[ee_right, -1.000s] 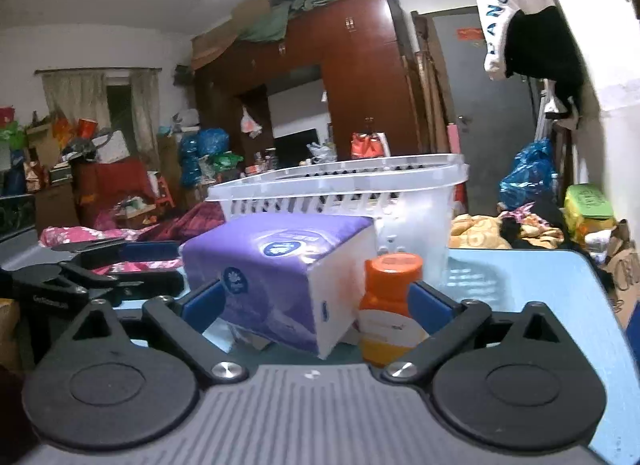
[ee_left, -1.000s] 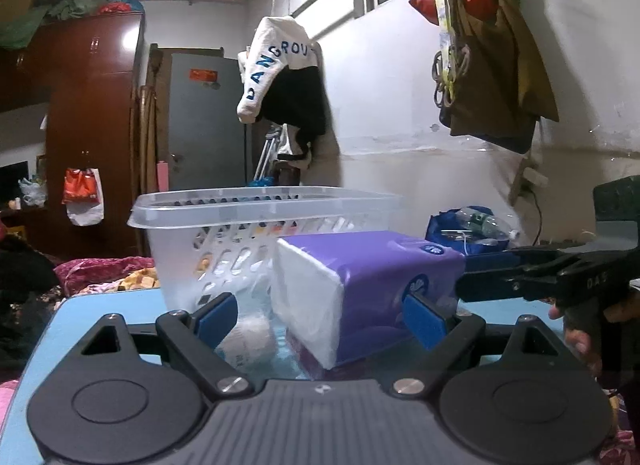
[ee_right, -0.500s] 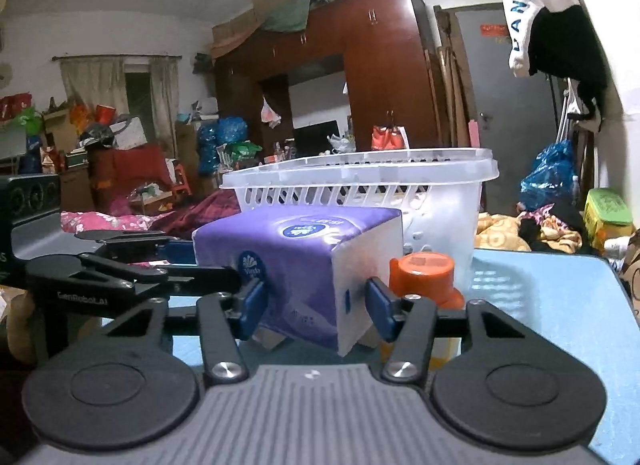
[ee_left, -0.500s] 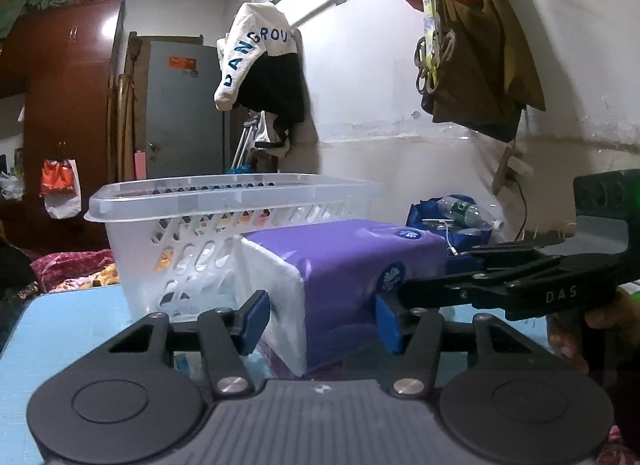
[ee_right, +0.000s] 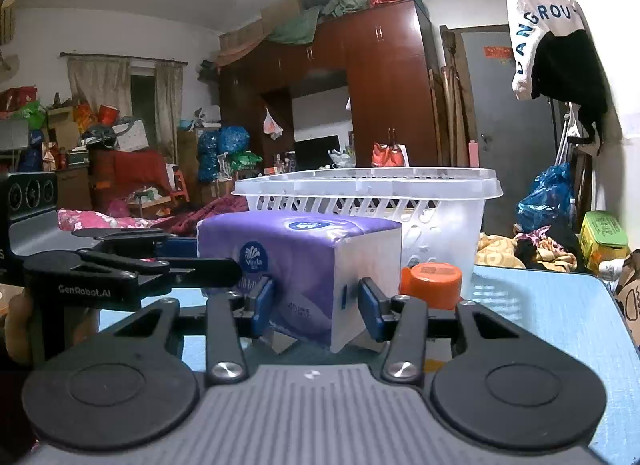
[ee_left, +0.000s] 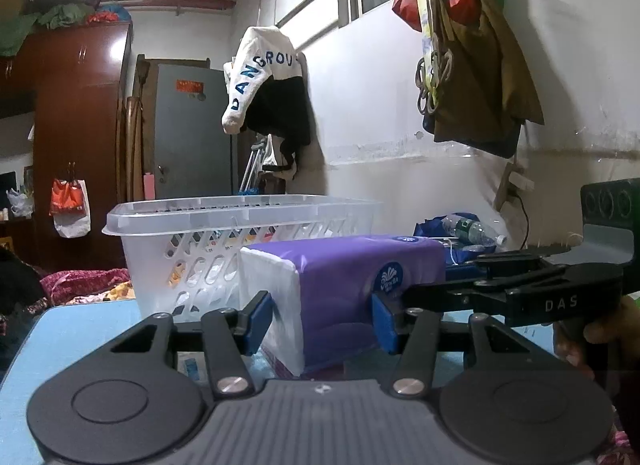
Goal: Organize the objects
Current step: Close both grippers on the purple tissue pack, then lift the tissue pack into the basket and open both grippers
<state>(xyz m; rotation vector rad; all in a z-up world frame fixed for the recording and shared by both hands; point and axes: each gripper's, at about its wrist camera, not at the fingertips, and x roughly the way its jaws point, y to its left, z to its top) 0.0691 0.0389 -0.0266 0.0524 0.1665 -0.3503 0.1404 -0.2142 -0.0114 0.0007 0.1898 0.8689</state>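
A purple and white tissue pack (ee_left: 352,277) lies just above the blue table (ee_left: 80,329), in front of a clear plastic basket (ee_left: 240,209). My left gripper (ee_left: 320,321) is closing with the pack between its blue pads, one on the white end and one on the purple side. From the other end, my right gripper (ee_right: 316,307) is also closing on the tissue pack (ee_right: 304,261), and its pads touch it. Each gripper shows in the other's view: the right one's body (ee_left: 520,293) and the left one's body (ee_right: 120,269).
An orange-capped bottle (ee_right: 431,280) stands right of the pack, before the basket (ee_right: 368,181). The table (ee_right: 552,313) stretches to the right. A wall with hanging bags (ee_left: 472,65) lies beyond, and wardrobes and cluttered bedding fill the room behind.
Both grippers went from wide open to closed in on the tissue pack from opposite ends. The pack now sits a little higher and closer in both views.
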